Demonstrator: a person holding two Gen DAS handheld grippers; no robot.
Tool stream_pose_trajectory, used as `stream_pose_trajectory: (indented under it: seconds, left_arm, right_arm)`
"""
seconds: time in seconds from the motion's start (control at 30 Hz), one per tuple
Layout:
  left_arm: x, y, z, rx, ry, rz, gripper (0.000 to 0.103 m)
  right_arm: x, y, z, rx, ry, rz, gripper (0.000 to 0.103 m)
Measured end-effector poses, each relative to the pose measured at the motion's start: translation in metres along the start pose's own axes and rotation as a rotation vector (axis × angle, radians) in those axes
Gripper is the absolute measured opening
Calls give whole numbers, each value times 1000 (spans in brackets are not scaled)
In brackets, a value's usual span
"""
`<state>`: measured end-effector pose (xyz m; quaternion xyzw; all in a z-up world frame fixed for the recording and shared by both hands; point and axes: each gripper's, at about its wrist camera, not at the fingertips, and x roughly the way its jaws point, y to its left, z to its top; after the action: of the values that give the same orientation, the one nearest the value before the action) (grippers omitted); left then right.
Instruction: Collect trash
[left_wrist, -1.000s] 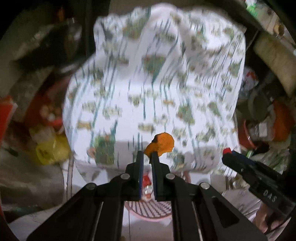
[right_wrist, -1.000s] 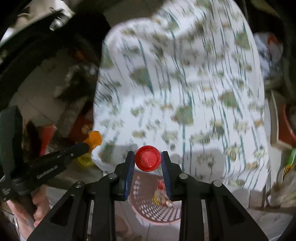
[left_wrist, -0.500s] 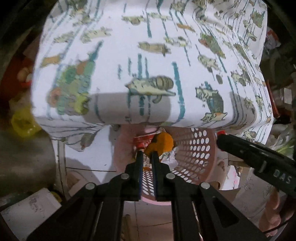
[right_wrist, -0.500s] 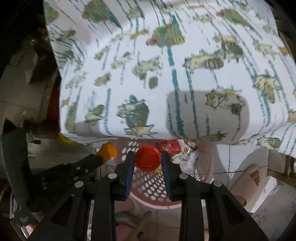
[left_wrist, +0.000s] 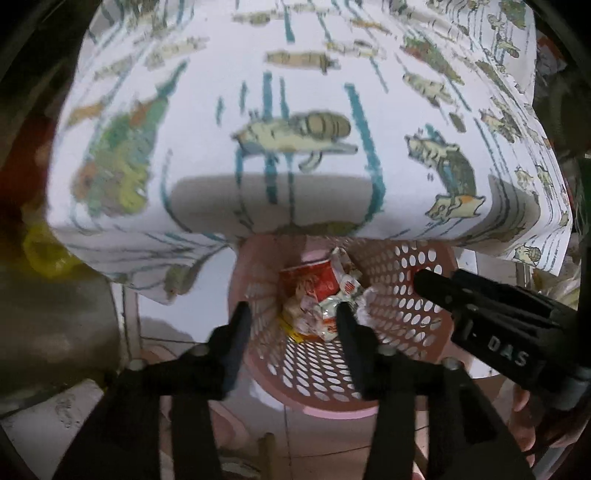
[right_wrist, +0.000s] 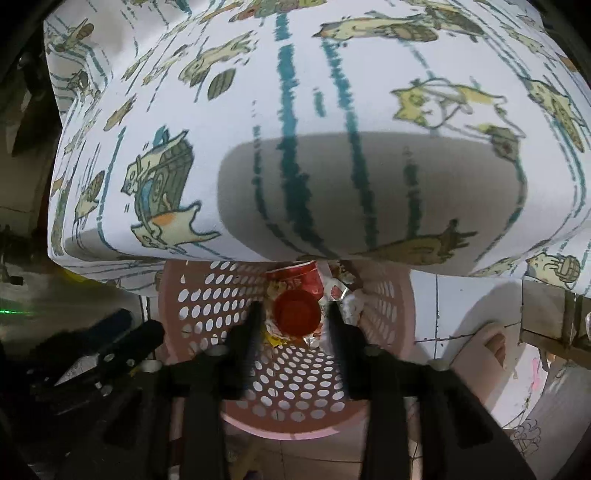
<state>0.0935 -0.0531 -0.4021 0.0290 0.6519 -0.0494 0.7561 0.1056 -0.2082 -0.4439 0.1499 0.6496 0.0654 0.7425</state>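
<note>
A pink perforated basket (left_wrist: 391, 343) stands on the floor under the table edge, holding a red carton (left_wrist: 310, 282) and crumpled wrappers (left_wrist: 332, 314). My left gripper (left_wrist: 293, 325) points down into it, its jaws opening with nothing between them. In the right wrist view my right gripper (right_wrist: 294, 321) hangs over the same basket (right_wrist: 207, 306), jaws opening. A red bottle cap (right_wrist: 297, 314) sits between the fingers with a gap on each side, above the trash. The right gripper's black body (left_wrist: 487, 314) shows at the right of the left wrist view. The left gripper's body (right_wrist: 110, 343) is dim at lower left.
A table with a white cartoon-cat tablecloth (left_wrist: 295, 110) overhangs the far half of the basket. A person's foot (right_wrist: 487, 343) rests on the tiled floor to the right. Dark clutter and something yellow (left_wrist: 40, 243) lie at the left.
Both grippers sank from above the tablecloth to the basket mouth. Both jaws have spread. The orange scrap has left the left jaws, and the red cap has come free of the right pads.
</note>
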Motion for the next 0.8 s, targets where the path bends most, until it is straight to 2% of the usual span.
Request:
stream_pose_trajectory:
  seconds: [0.13,0.23,0.33,0.37,0.43,0.5,0.53,0.67,0.8]
  left_arm:
    - [-27,7,1,-21,-39,4,53]
    - [-67,14,1,-30,-130,25,53]
    - [-116,20,0,-29,-260,48,57]
    - [-136,22,-1,-34,-324,66,61]
    - [-164,26,-5,-50,-407,77,70]
    - [-190,31,-8,-62,-475,78,89]
    - [-200,33,-10,-66,-500,74,93]
    - [-252,34,-20,-55,-622,58,102]
    - [-282,29,-31,-32,-659,70,103]
  right_arm:
    - [-23,3,0,-31,-37,-35,65]
    - [-60,8,-1,-69,-110,-55,65]
    - [-113,28,-7,-176,-241,-84,66]
    - [-127,32,-8,-201,-279,-90,67]
    - [-169,45,-17,-259,-409,-121,89]
    - [-198,55,-26,-287,-503,-143,99]
    - [-216,59,-31,-299,-551,-150,103]
    - [-262,71,-40,-306,-664,-134,103]
    - [-302,78,-57,-324,-744,-141,103]
